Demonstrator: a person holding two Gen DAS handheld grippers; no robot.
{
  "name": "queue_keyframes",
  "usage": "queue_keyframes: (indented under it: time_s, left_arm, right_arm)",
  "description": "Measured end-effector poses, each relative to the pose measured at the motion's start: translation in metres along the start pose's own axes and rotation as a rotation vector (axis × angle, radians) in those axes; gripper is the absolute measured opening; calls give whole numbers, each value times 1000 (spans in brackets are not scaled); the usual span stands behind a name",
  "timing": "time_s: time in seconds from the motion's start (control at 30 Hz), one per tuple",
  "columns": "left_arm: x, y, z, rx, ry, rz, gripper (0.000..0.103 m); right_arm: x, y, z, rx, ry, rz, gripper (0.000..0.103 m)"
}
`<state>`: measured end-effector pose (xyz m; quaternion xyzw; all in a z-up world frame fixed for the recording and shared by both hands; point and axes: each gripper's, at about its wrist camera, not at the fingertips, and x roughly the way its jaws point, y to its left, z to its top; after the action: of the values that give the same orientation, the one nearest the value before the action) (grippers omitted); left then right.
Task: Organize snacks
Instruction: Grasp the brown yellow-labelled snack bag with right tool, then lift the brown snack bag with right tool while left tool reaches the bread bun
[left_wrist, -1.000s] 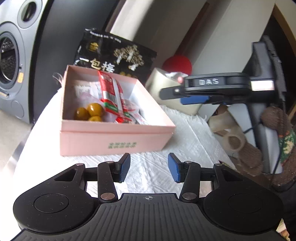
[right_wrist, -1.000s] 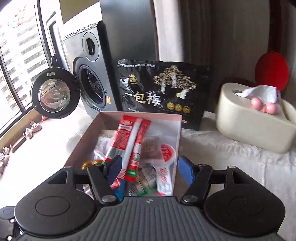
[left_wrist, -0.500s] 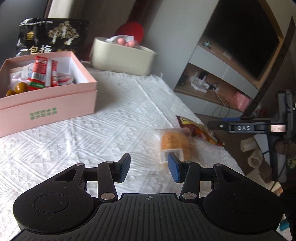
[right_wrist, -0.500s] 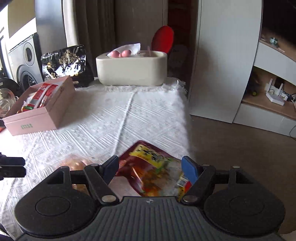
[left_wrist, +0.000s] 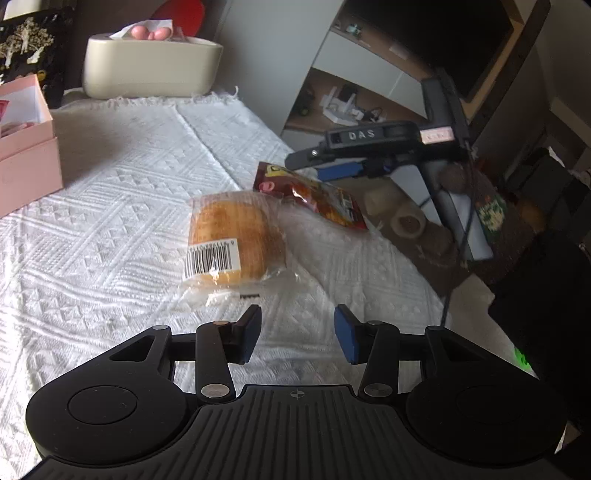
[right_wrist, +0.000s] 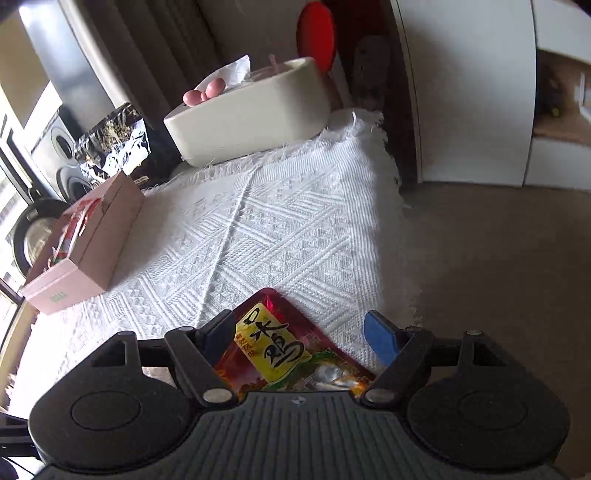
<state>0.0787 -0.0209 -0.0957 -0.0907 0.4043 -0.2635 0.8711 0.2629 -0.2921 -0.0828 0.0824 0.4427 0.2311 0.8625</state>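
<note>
Because the wrapped bun (left_wrist: 236, 240) lies just ahead of the left gripper (left_wrist: 297, 334) and a little to its left on the white cloth (left_wrist: 122, 221), with the jaws spread wide and nothing between them, it looks the nearer pick for that side; I judge it light and soft, easily crushed, in a slick clear wrapper, so the loose crimped end nearest the fingers seems the safer hold. The red snack pouch (right_wrist: 288, 350) sits directly under the right gripper (right_wrist: 301, 332), between its widely parted, empty jaws; it looks flat, thin and glossy, likely to slide, and probably best pinched across a side edge. The pink box (right_wrist: 85, 251), already holding snacks, stands well ahead and to the left of the right gripper. The pouch's near end is hidden beneath the gripper body, the box is cut off at the left view's edge, and whether any pad touches the pouch cannot be told.
</note>
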Motion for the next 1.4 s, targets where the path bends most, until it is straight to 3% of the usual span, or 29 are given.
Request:
queue_keyframes:
  time_s: [0.17, 0.33, 0.53, 0.67, 0.7, 0.77, 0.87, 1.0, 1.03, 1.07, 1.23, 1.3, 1.37, 1.4]
  left_arm:
    - [1, 18, 10, -86, -44, 59, 48]
    - [-14, 35, 14, -147, -105, 120, 48]
    - [-28, 33, 8, -114, -107, 135, 48]
    - [-35, 31, 1, -85, -98, 139, 48]
    - [-37, 32, 0, -84, -97, 141, 48]
    - [-40, 33, -4, -90, -100, 150, 48]
    - [-47, 39, -7, -104, -113, 157, 48]
    - [-56, 43, -11, -117, -133, 165, 48]
    - [-58, 43, -12, -117, -136, 167, 48]
    - [-59, 44, -12, -118, -137, 169, 48]
    - [-65, 44, -15, -118, -146, 168, 48]
    - [-67, 43, -17, -117, -147, 169, 48]
    - [-68, 41, -19, -111, -144, 174, 48]
    - [-69, 41, -20, -107, -142, 178, 48]
  right_arm:
    - [-19, 23, -36, -57, 2, 54, 79]
    - [-22, 62, -62, -225, 2, -52, 85]
    - [-7, 73, -51, -160, -23, -118, 92]
    - [4, 81, -45, -173, -27, -176, 89]
    - [3, 82, -45, -175, -28, -188, 78]
    - [-3, 84, -44, -183, -32, -189, 70]
    - [-24, 86, -44, -182, -67, -197, 40]
    - [-52, 83, -44, -132, -97, -164, 26]
    - [-60, 84, -44, -133, -112, -172, 10]
    - [-65, 84, -45, -136, -120, -181, 6]
    - [-82, 86, -47, -99, -106, -86, 7]
    - [-77, 94, -51, -131, -85, -96, 11]
    - [-67, 102, -56, -168, -68, -146, 44]
    - [-61, 104, -61, -177, -70, -184, 76]
